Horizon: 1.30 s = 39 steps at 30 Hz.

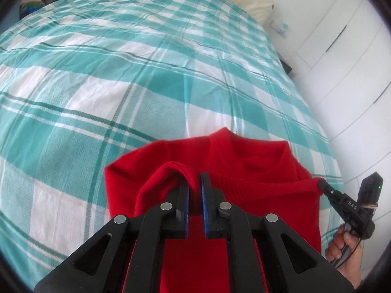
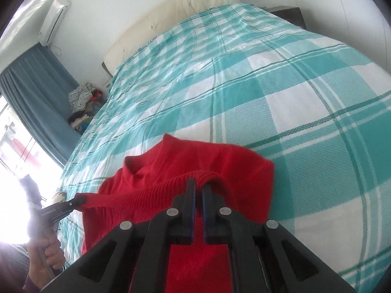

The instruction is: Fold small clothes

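Note:
A small red knitted sweater (image 1: 220, 153) lies at the near end of a bed, its collar pointing away from me. My left gripper (image 1: 195, 178) is shut on a fold of the sweater's ribbed hem at its left corner. In the same view my right gripper (image 1: 322, 184) pinches the hem's right corner, and the hem runs taut between the two. In the right wrist view my right gripper (image 2: 199, 183) is shut on the ribbed hem of the sweater (image 2: 220, 161), with the left gripper (image 2: 79, 199) holding the far end at the left.
The bed's teal and white checked sheet (image 1: 122, 73) stretches far ahead. A cream headboard (image 2: 171, 17) stands at the back. White wardrobe doors (image 1: 342, 48) line the right side. A pile of clothes (image 2: 81, 97) lies by a blue curtain (image 2: 36, 92). A hand (image 1: 342, 241) grips the right tool.

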Each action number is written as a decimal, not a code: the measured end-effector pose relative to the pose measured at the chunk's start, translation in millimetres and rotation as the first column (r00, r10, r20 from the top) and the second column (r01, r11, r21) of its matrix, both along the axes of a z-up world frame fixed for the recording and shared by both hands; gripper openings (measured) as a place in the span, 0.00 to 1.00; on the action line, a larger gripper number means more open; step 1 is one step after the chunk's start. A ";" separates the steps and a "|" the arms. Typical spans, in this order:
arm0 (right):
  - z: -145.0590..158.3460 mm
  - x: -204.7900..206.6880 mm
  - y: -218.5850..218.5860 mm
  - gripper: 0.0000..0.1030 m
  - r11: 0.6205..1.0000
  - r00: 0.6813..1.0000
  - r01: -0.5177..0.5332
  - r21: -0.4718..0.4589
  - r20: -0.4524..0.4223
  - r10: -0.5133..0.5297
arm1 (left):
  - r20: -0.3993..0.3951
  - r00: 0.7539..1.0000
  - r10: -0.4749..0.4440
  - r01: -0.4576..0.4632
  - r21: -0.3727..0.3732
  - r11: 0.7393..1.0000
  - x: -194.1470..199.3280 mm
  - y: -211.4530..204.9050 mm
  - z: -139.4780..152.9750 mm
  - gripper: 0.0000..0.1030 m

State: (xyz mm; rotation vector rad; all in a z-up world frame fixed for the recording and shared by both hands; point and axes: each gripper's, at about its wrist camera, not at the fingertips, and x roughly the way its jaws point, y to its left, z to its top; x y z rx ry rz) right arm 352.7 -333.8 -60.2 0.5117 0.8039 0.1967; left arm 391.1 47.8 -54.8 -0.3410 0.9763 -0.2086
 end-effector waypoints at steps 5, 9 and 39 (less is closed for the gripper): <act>-7.8 17.5 -12.3 0.34 0.994 0.997 0.060 0.094 0.041 -0.064 | 0.071 0.986 0.153 -0.155 0.018 0.988 10.2 18.8 4.8 0.70; 4.1 -2.8 -14.8 0.37 0.998 0.995 0.049 0.040 0.081 -0.052 | 0.141 0.983 0.120 -0.137 0.114 0.984 -13.9 14.3 17.4 0.72; -1.9 -129.7 -17.6 0.66 0.978 0.997 -0.036 -0.208 0.057 0.049 | 0.164 0.986 0.037 -0.105 0.427 0.898 -177.7 27.9 -8.4 0.87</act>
